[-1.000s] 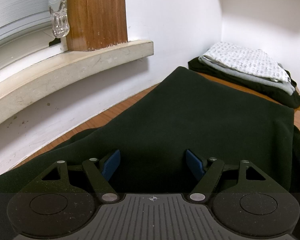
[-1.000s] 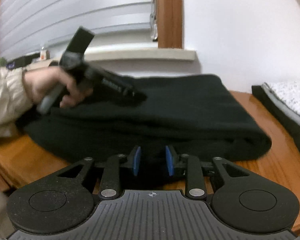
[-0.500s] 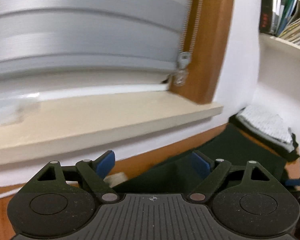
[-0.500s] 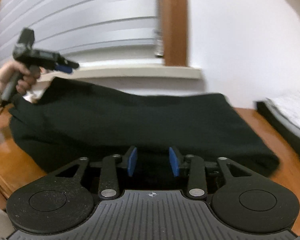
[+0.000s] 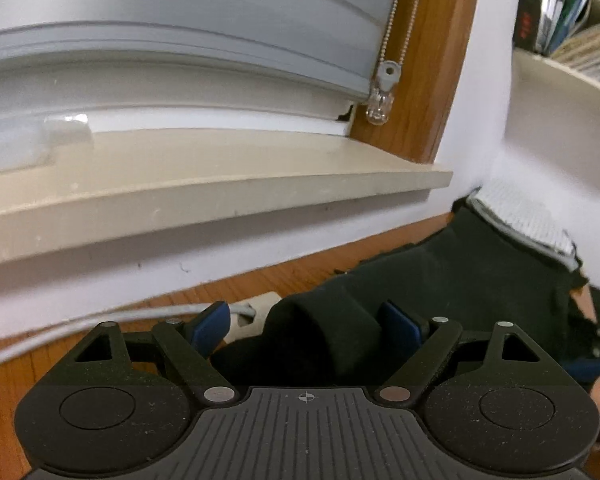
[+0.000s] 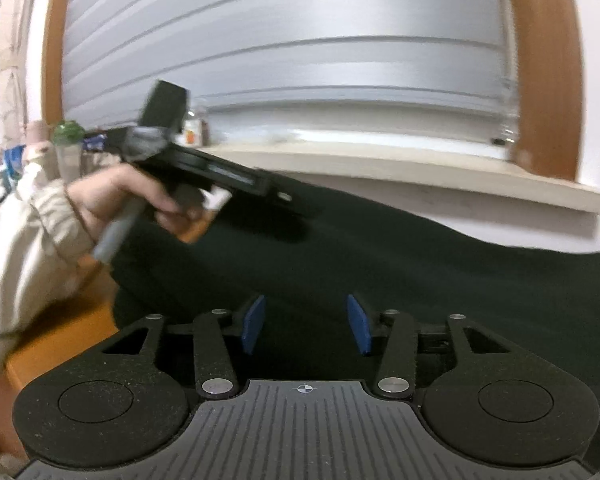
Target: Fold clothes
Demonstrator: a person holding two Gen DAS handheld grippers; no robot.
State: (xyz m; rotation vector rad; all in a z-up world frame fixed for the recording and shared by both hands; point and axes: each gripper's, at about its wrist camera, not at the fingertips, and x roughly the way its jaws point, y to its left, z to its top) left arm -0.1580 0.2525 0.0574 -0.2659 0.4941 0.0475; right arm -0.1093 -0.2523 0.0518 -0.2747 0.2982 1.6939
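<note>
A black garment (image 6: 400, 280) lies spread over the wooden table (image 5: 100, 316), and its bunched left end (image 5: 320, 332) rises between the pads of my left gripper (image 5: 305, 320). Those jaws stand wide and do not press the cloth. In the right wrist view a hand in a cream sleeve (image 6: 24, 216) holds the left gripper (image 6: 284, 200) over the garment's far left edge. My right gripper (image 6: 306, 324) hovers low over the near part of the garment. Its jaws are opening, with only flat cloth showing between the blue pads (image 6: 254, 324).
A folded stack with a white patterned piece (image 5: 520, 216) on top sits at the table's right end. A beige window sill (image 5: 220, 184) overhangs the back edge, and a grey cable and white power strip (image 5: 256, 308) lie under it. Bottles (image 6: 68, 148) stand far left.
My left gripper swung left from above the flat garment to its bunched left end below the sill. My right gripper slid left along the cloth, its jaws widened, and the folded stack left its view.
</note>
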